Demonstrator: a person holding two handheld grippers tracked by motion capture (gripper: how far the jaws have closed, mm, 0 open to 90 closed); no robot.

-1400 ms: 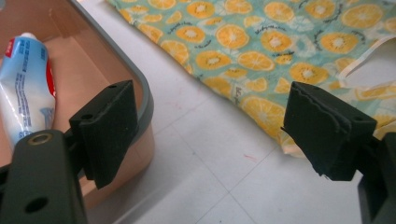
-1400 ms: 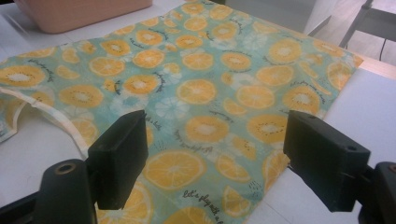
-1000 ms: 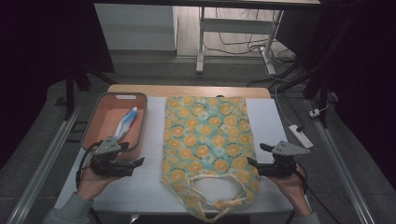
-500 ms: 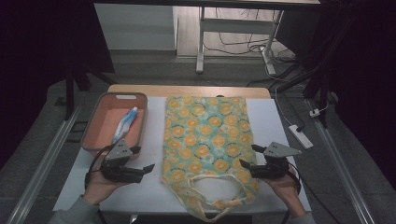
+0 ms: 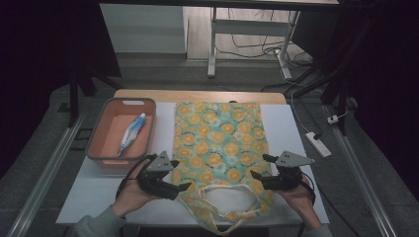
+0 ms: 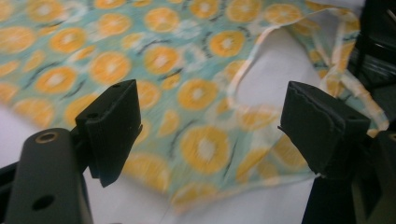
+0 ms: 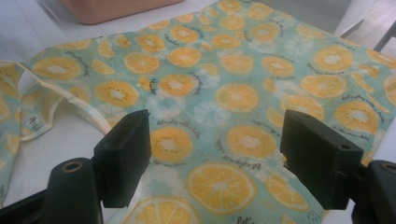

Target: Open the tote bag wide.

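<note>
Both grippers closing in on the near corners of the orange-print bag

High view: the orange-print bag point(image 5: 217, 148) lies flat mid-worktop point(image 5: 296, 128), handles toward the person, with the left gripper point(image 5: 184, 188) and right gripper point(image 5: 259, 168) at its near corners and a tray point(image 5: 101, 138) holding a tube point(image 5: 132, 133) off to the left. Left gripper view: fingers point(image 6: 112, 126) spread wide over the bag's edge, gripping nothing. Right gripper view: fingers point(image 7: 126, 154) equally wide above the fabric. Looks like the approach step; next I'd guess each needs to drop and pinch just the top layer to open it.
</note>
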